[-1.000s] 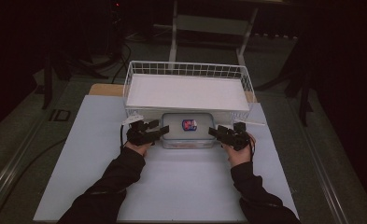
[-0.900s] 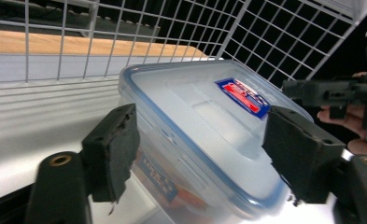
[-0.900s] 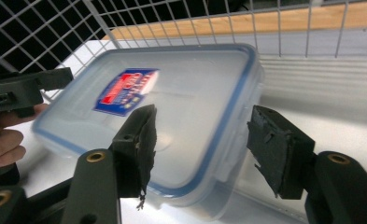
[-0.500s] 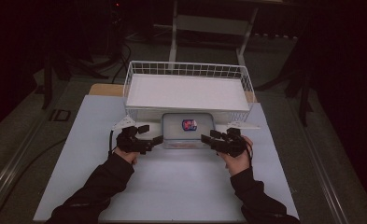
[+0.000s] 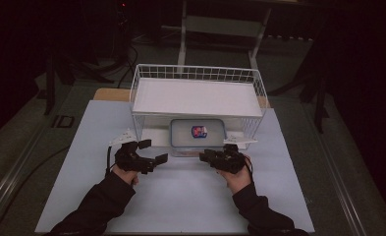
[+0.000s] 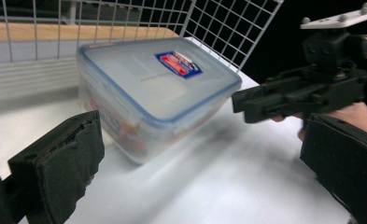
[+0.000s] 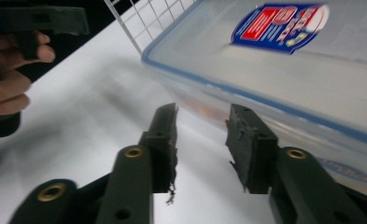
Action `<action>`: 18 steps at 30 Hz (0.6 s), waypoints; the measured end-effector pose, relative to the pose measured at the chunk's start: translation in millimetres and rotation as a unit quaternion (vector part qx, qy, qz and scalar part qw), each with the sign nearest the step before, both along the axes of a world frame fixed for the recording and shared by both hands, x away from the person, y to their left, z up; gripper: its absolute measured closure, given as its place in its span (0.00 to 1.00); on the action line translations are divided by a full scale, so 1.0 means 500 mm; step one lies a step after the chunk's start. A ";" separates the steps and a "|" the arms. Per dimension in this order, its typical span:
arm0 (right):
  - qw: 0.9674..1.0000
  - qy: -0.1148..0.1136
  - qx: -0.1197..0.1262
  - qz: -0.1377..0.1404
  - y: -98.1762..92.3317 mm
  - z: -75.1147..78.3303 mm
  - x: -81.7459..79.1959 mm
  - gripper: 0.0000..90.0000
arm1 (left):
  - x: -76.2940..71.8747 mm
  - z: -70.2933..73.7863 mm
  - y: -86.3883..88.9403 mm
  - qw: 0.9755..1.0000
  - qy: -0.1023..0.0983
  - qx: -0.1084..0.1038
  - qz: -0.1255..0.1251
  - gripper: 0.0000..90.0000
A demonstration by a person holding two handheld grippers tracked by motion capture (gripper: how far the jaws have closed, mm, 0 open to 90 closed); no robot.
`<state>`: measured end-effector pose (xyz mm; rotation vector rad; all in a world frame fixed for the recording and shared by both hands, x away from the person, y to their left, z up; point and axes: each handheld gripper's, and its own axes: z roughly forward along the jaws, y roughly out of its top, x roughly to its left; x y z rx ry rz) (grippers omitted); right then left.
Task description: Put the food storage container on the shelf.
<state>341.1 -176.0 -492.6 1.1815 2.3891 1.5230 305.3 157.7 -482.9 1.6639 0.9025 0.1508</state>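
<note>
A clear plastic box (image 5: 198, 132) with a blue-rimmed lid and a red and blue label stands on the white table sheet, at the front of the white wire basket (image 5: 196, 73). My left gripper (image 5: 153, 150) is to the box's left and nearer the person. Its jaws have just been opening and stand wide, with nothing between them. In the left gripper view the box (image 6: 158, 88) lies ahead of the left gripper (image 6: 200, 135). My right gripper (image 5: 204, 156) sits just before the box's front edge. Its jaws have just been closing on nothing, and a gap remains in the right gripper view (image 7: 202, 114).
The basket's mesh wall (image 6: 228, 28) rises behind and beside the box. A wooden board edge (image 5: 109, 94) shows behind the basket. The white sheet (image 5: 180, 201) stretches between the two forearms. Dark floor and metal frames surround the table.
Both hands have drawn back from the box's sides toward the person. The left jaws have spread wide and the right jaws have narrowed. The box has stayed in place.
</note>
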 end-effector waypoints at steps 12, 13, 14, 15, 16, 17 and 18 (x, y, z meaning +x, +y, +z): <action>0.999 0.019 -0.031 0.006 0.027 -0.027 0.017 1.00 | -0.034 -0.057 0.012 0.999 0.027 0.029 -0.005 0.00; 0.999 0.019 -0.031 0.002 0.027 -0.028 0.019 1.00 | -0.034 -0.058 0.011 0.999 0.024 0.031 -0.005 0.00; 0.999 0.018 -0.030 -0.002 0.028 -0.029 0.022 1.00 | -0.035 -0.059 0.011 0.999 0.018 0.037 -0.004 0.00; 0.999 0.018 -0.031 -0.003 0.028 -0.029 0.025 1.00 | -0.035 -0.061 0.011 0.999 0.017 0.037 -0.007 0.00; 0.999 0.017 -0.030 -0.005 0.029 -0.030 0.029 1.00 | -0.034 -0.063 0.010 0.999 0.018 0.034 -0.010 0.00; 0.999 0.018 -0.029 -0.007 0.029 -0.031 0.032 1.00 | -0.035 -0.064 0.009 0.999 0.016 0.037 -0.010 0.00; 0.999 0.017 -0.031 -0.009 0.031 -0.032 0.034 1.00 | -0.035 -0.065 0.008 0.999 0.015 0.038 -0.012 0.00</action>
